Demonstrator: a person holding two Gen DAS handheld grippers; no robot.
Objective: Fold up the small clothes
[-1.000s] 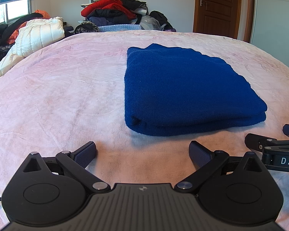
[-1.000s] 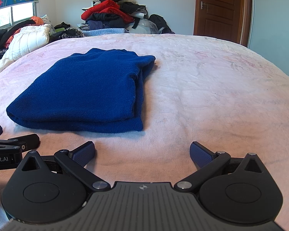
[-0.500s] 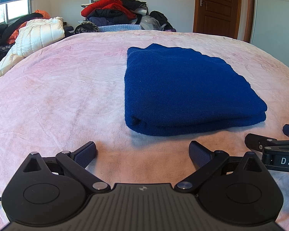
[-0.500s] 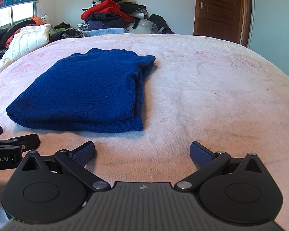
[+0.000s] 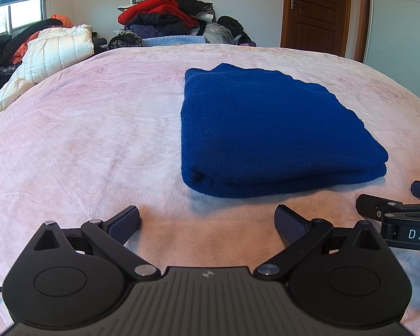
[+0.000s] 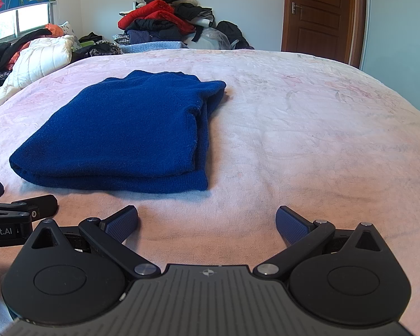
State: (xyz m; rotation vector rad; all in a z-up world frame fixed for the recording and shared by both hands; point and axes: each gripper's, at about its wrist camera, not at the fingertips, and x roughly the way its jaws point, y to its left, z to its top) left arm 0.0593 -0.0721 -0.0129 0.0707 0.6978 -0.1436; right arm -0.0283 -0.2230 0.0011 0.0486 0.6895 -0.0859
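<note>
Black linkages and dark blue ribbed pads frame the left gripper (image 5: pixel 207 221), whose jaws stand wide apart with nothing between them, low over the pink bed cover (image 5: pixel 84 140). The right gripper (image 6: pixel 207 221) is spread just as wide and also holds nothing. Each one shows at the edge of the other's view, so the two sit side by side and near each other.

Just ahead of both lies the folded blue sweater (image 5: pixel 266 128), flat on the bed cover and touching neither gripper: forward and to the right of the left gripper, forward and to the left of the right one (image 6: pixel 126 131). Its rounded fold faces the grippers.

Beyond the sweater, past the bed's far edge, a pile of clothes (image 6: pixel 165 19) rises against the wall, with a white quilted jacket (image 5: pixel 56 50) far off to the left and a wooden door (image 6: pixel 322 14) to the right.
</note>
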